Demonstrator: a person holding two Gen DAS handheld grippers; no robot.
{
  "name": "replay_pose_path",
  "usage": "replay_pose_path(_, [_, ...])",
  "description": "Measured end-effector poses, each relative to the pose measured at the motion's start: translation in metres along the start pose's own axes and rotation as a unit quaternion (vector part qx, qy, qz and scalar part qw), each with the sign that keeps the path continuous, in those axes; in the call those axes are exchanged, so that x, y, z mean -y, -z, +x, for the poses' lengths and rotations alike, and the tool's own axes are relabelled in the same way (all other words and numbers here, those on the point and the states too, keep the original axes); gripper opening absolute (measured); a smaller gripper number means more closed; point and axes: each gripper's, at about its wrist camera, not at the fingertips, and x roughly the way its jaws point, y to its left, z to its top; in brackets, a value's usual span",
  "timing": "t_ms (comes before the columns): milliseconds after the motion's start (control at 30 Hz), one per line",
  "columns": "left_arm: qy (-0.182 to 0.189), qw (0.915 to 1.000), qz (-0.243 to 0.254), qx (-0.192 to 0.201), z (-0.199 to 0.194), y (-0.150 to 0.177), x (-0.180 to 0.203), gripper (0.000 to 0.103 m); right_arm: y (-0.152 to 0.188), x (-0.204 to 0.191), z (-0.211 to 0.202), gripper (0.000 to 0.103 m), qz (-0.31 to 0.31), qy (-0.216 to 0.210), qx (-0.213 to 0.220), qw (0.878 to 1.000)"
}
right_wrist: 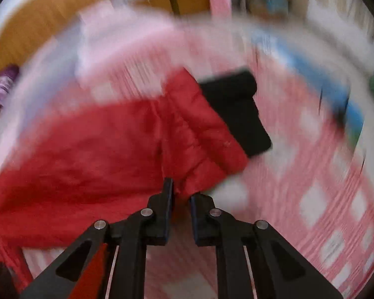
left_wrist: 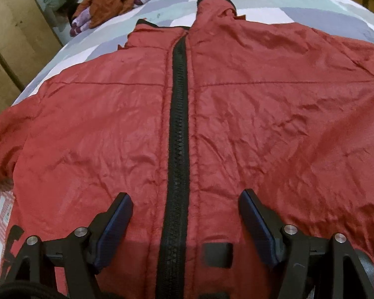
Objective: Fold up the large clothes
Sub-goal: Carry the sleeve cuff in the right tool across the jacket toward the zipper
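- Left gripper [left_wrist: 185, 206]: jaws standing wide apart, holding nothing; hovering over the jacket's lower front, one finger either side of the zip.
- Right gripper [right_wrist: 181, 194]: jaws drawn nearly together; a fold of red fabric is sitting between the tips. The view is blurring badly, so whether the pads are pressing on it cannot be told.
- Jacket [left_wrist: 261, 129]: red, lying front-up and spread flat on the bed, filling most of the left view; collar pointing to 12 o'clock.
- Zip [left_wrist: 178, 137]: black, closed, running from 6 o'clock up toward the collar.
- Sleeve [right_wrist: 199, 124]: in the right view, reaching from the gripper tips toward 1 o'clock, ending in a black cuff [right_wrist: 236, 114].
- Bed cover [left_wrist: 249, 2]: grey and white checks at 12 o'clock beyond the collar; pink and white pattern showing at 8 o'clock.
- Clothes pile [left_wrist: 107, 0]: brown and purple garments lying at 11 o'clock, well apart from the jacket.
- Wooden panel [left_wrist: 10, 32]: standing at 10 o'clock beside the bed.
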Motion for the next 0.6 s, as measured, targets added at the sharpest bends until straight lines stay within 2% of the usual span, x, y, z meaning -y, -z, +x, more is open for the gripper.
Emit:
replay_pose_path(33, [0.002, 1.0000, 0.005, -0.003, -0.003, 0.000, -0.001, 0.075, 0.002, -0.002, -0.005, 0.014, 0.000, 0.002, 0.016, 1.000])
replay_pose_path(67, [0.006, 0.9999, 0.008, -0.004, -0.007, 0.001, -0.002, 0.075, 0.001, -0.005, -0.008, 0.020, -0.002, 0.002, 0.024, 1.000])
replay_pose_path(133, [0.015, 0.9998, 0.014, -0.007, -0.015, 0.005, -0.004, 0.075, -0.001, -0.009, -0.012, 0.020, 0.003, -0.009, 0.019, 1.000])
replay_pose_path(233, [0.030, 0.9994, 0.013, -0.009, -0.033, 0.013, -0.005, 0.075, -0.002, -0.004, -0.021, 0.037, 0.043, -0.051, 0.006, 0.998])
replay_pose_path(300, [0.036, 0.9993, 0.011, -0.007, -0.046, 0.019, -0.004, 0.075, 0.000, -0.001, -0.034, 0.077, 0.066, -0.076, 0.015, 0.995])
replay_pose_path(367, [0.042, 0.9990, 0.011, -0.004, -0.059, 0.023, -0.002, 0.075, -0.008, 0.006, -0.048, 0.090, 0.077, -0.095, 0.024, 0.992])
replay_pose_path(500, [0.050, 0.9987, 0.011, 0.007, -0.084, 0.026, 0.001, 0.075, -0.015, 0.000, -0.042, 0.090, 0.087, -0.062, 0.006, 0.994])
replay_pose_path(600, [0.053, 0.9985, 0.010, 0.008, -0.094, 0.024, 0.002, 0.075, -0.020, 0.008, -0.021, 0.090, 0.143, -0.056, -0.020, 0.988])
